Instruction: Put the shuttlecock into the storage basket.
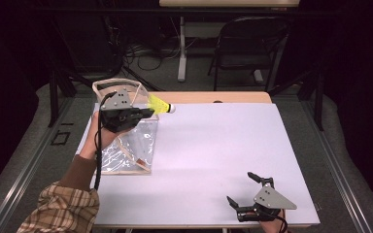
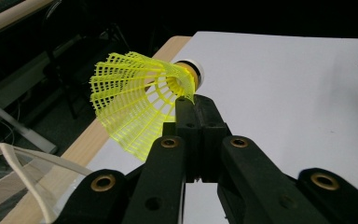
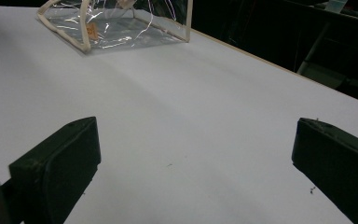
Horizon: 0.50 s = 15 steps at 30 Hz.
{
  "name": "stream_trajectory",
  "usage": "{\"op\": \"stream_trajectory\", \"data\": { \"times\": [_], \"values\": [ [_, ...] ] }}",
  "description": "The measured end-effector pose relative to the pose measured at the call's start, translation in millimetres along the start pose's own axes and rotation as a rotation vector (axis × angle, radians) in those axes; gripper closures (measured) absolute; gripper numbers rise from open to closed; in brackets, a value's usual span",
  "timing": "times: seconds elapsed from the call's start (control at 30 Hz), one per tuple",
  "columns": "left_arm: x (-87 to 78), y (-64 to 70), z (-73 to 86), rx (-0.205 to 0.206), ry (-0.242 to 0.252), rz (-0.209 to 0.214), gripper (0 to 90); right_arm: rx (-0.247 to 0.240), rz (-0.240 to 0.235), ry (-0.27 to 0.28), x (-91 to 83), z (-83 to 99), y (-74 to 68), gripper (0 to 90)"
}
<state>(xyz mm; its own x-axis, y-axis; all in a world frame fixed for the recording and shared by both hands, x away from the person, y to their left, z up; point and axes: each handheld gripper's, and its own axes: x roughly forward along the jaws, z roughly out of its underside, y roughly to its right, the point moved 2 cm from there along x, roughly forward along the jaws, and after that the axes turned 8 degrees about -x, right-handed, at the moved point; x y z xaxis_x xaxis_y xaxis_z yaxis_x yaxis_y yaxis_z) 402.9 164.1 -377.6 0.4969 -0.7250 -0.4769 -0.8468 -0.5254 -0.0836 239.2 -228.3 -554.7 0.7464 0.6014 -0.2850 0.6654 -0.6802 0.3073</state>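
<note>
A yellow shuttlecock [image 1: 161, 105] [image 2: 137, 100] with a white cork tip is held above the table's far left. My left gripper [image 1: 143, 113] [image 2: 196, 105] is shut on the rim of its plastic skirt, just beside the clear bag [image 1: 132, 141]. That bag [image 3: 116, 25] has cream trim and stands open on the white table top [image 1: 223, 145]. My right gripper [image 1: 245, 189] [image 3: 196, 163] rests low near the table's front right, jaws wide open with nothing between them.
A wooden strip [image 1: 209, 97] runs along the table's far edge. Beyond it stand a black folding chair [image 1: 250, 46] and a desk leg [image 1: 181, 48] with cables on the floor. Dark metal rails [image 1: 53, 92] flank the table.
</note>
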Motion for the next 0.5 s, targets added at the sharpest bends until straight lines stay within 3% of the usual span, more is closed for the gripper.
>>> {"op": "stream_trajectory", "data": {
  "times": [0.5],
  "values": [
    [-3.6,-8.4,-2.4,-0.024,0.023,-0.031,90.0,-0.002,-0.006,0.001,2.1,-0.6,-0.1,0.9]
  ]
}}
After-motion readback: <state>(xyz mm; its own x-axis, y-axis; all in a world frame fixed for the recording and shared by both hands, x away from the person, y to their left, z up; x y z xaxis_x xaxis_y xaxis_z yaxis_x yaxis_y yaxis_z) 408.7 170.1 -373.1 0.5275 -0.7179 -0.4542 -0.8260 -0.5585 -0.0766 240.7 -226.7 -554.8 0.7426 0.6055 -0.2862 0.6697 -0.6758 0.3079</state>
